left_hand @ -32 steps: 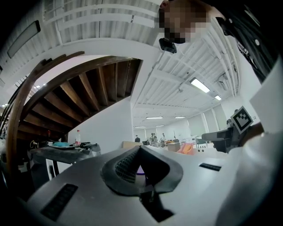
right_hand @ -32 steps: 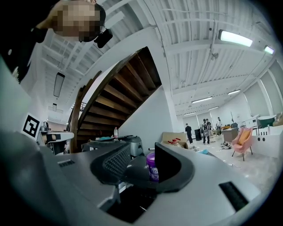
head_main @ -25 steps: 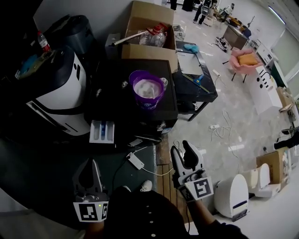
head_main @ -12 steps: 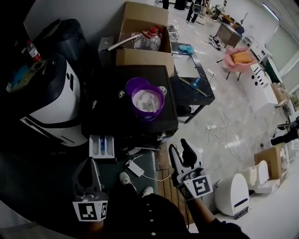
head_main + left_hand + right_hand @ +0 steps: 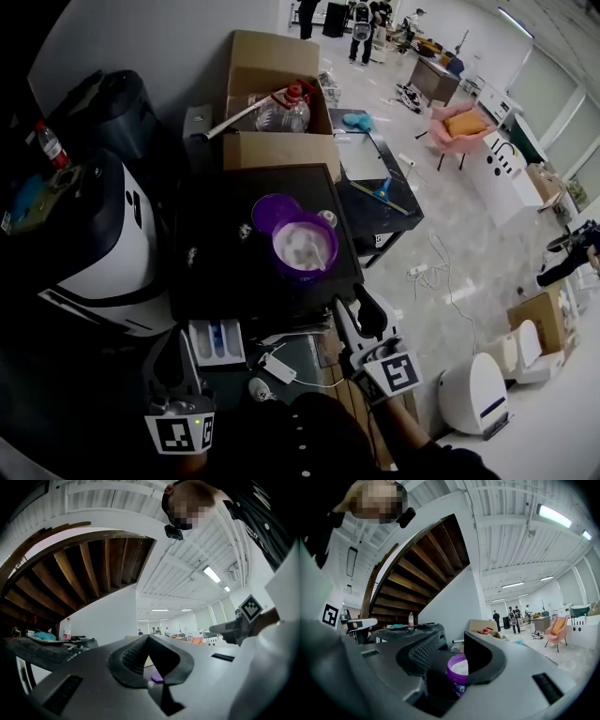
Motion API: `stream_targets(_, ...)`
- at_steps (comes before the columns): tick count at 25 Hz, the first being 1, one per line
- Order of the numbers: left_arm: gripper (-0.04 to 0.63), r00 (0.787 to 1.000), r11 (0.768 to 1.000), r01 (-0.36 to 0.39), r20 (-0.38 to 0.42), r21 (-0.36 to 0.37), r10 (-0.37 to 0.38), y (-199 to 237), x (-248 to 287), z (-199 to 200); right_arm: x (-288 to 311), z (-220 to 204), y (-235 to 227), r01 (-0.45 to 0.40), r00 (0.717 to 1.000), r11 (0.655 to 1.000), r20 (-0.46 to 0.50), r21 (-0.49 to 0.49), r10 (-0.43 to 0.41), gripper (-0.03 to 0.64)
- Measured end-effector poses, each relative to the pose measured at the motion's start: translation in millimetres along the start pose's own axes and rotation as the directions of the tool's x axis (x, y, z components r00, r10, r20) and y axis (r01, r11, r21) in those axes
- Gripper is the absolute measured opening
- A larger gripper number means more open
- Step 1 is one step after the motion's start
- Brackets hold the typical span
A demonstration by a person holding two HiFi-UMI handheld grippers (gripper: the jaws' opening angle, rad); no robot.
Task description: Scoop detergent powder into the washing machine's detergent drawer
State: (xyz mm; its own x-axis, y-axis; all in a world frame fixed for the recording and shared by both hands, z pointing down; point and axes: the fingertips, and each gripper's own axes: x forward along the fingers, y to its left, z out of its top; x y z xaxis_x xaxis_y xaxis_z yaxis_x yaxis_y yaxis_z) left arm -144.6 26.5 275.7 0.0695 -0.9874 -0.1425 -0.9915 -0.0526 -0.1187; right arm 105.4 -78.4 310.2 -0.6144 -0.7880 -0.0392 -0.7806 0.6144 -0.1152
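Observation:
A purple tub (image 5: 305, 246) of white detergent powder stands open on a black table (image 5: 225, 272), with its purple lid (image 5: 270, 210) just behind it. Below the table's front left edge, the white detergent drawer (image 5: 216, 339) of the washing machine (image 5: 103, 253) is pulled out. My right gripper (image 5: 352, 311) is open and empty at the table's front right corner; in the right gripper view the tub (image 5: 458, 671) shows beyond the right gripper (image 5: 453, 642). My left gripper (image 5: 172, 342) is shut and empty, left of the drawer. Past the left gripper (image 5: 149, 637), a bit of purple (image 5: 155, 677) shows.
An open cardboard box (image 5: 272, 94) with bottles stands behind the table. A low black stand (image 5: 380, 202) is to the right. A white charger and cable (image 5: 279, 368) lie on the floor by my feet. A white appliance (image 5: 473, 394) sits at the lower right.
The table, tub and drawer have drawn nearer to me in the head view. My right gripper now reaches the table's front corner. Both grippers keep their jaw states.

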Motion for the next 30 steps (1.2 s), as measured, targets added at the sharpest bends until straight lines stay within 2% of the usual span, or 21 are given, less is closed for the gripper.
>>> stream_targets(3, 0.005, 1.0, 1.0, 0.023, 0.002, -0.005, -0.023, 8, 5, -7, 10, -5, 3, 0.021, 1.0, 1.0, -0.008, 0.014, -0.021, 0.169)
stream_targets(7, 0.005, 0.999, 0.999, 0.035, -0.021, -0.009, -0.035, 13, 12, -16, 17, -26, -5, 0.025, 0.997, 1.0, -0.075, -0.005, -0.025, 0.169)
stream_targets(10, 0.005, 0.999, 1.0, 0.03, -0.039, -0.007, -0.03, 15, 20, -21, 31, -29, -10, 0.033, 0.995, 0.999, -0.092, 0.015, -0.032, 0.169)
stream_targets(14, 0.005, 0.999, 1.0, 0.0, -0.051, -0.001, 0.0, 14, 34, -26, 52, -46, -23, -0.005, 0.989, 1.0, -0.149, 0.02, 0.008, 0.169)
stream_targets(19, 0.005, 0.997, 0.999, -0.033, -0.068, 0.0, 0.033, 6, 52, -26, 70, -78, -43, -0.018, 0.946, 0.999, -0.323, 0.027, 0.026, 0.169)
stream_targets(21, 0.005, 0.996, 0.999, -0.036, -0.079, 0.003, 0.036, 2, 59, -29, 77, -93, -46, -0.05, 0.918, 0.999, -0.393, 0.013, 0.051, 0.167)
stream_targets(23, 0.005, 0.995, 0.999, -0.037, -0.097, 0.011, 0.038, 0, 64, -35, 86, -105, -45, -0.103, 0.875, 0.995, -0.476, -0.003, 0.089, 0.167)
stream_targets(25, 0.005, 0.993, 0.999, -0.036, -0.112, 0.018, 0.038, -2, 69, -41, 91, -118, -46, -0.162, 0.809, 0.987, -0.574, -0.011, 0.126, 0.169)
stream_targets(27, 0.005, 0.991, 0.999, -0.035, -0.131, 0.017, 0.037, -4, 72, -49, 94, -128, -48, -0.206, 0.729, 0.978, -0.666, 0.004, 0.157, 0.169)
stream_targets(30, 0.005, 0.986, 0.999, -0.033, -0.161, 0.008, 0.034, -8, 77, -59, 97, -137, -54, -0.236, 0.632, 0.969, -0.747, 0.068, 0.206, 0.169)
